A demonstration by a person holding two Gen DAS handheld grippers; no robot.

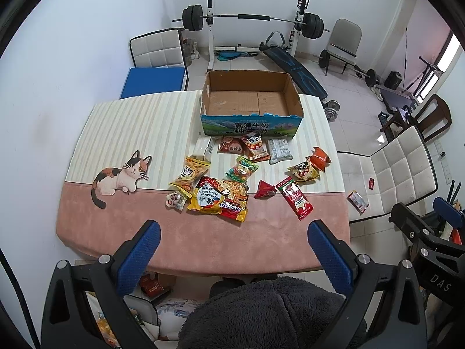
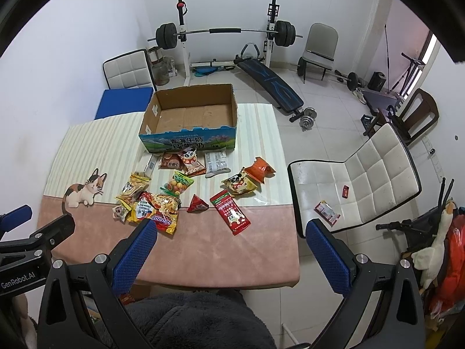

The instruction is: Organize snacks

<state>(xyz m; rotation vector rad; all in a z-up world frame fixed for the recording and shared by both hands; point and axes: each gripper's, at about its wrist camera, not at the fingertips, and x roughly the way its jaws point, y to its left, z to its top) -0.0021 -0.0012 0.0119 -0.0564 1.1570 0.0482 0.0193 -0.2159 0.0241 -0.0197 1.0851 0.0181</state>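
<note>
The left gripper [image 1: 234,257] and right gripper [image 2: 231,254] both gape wide, holding nothing, above the table's [image 1: 203,247] near pink edge. Snack packets lie scattered toward twelve o'clock, the big noodle packet [image 1: 221,199] nearest, a red stick packet [image 2: 230,212] at one o'clock. Beyond them sits the empty cardboard box [image 1: 250,101].

Table [image 1: 87,218] carries a cloth: striped cream far half, pink near half, cat print [image 1: 122,174] at the left. Open cardboard milk box [image 1: 250,116] sits at the far edge, nothing inside. Snack packets lie loose in front of it: big yellow-red noodle pack [image 1: 221,200] near the pink border, yellow chip bag [image 1: 190,174] just left of it, long red packet [image 1: 295,197], small red triangular packet [image 1: 264,189], orange packet [image 1: 319,158], silver-white packet [image 1: 279,149].
</note>
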